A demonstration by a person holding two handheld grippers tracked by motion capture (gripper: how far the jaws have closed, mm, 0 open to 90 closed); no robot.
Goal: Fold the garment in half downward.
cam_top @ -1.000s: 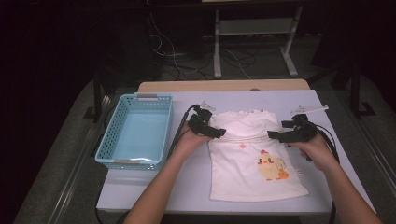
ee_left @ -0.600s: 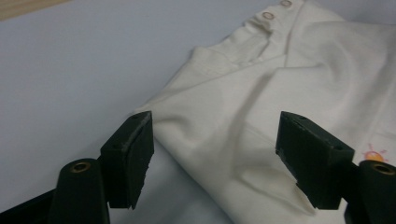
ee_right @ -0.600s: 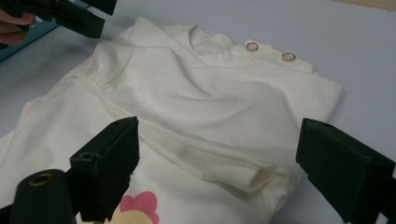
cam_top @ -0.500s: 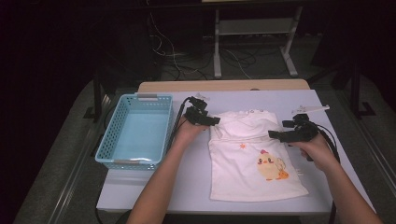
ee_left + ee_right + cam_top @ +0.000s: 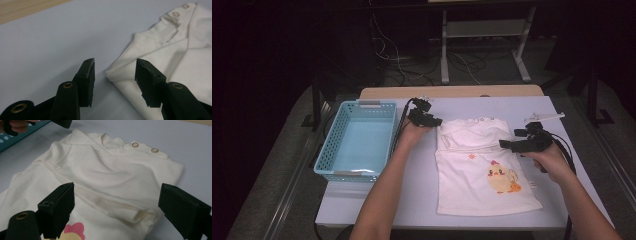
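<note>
My left gripper (image 5: pixel 438 121) sits at the white shirt (image 5: pixel 482 167)'s upper left corner, jaws just closing, the folded edge between them, unpinched. My right gripper (image 5: pixel 504 144) hangs spread above the shirt's right side. The shirt lies flat on the tabletop (image 5: pixel 412 190), beside the blue basket (image 5: pixel 332 150).

The room lay dark, with light falling mainly on the desk (image 5: pixel 422 200), whose top was pale lilac-white with a strip of light wood (image 5: pixel 452 92) along its far edge. Behind it stood a metal stand (image 5: pixel 484 30) on splayed legs, and loose cables (image 5: pixel 397 60) trailed over the grey floor (image 5: pixel 272 190). A dark post (image 5: pixel 594 95) rose at the right.
</note>
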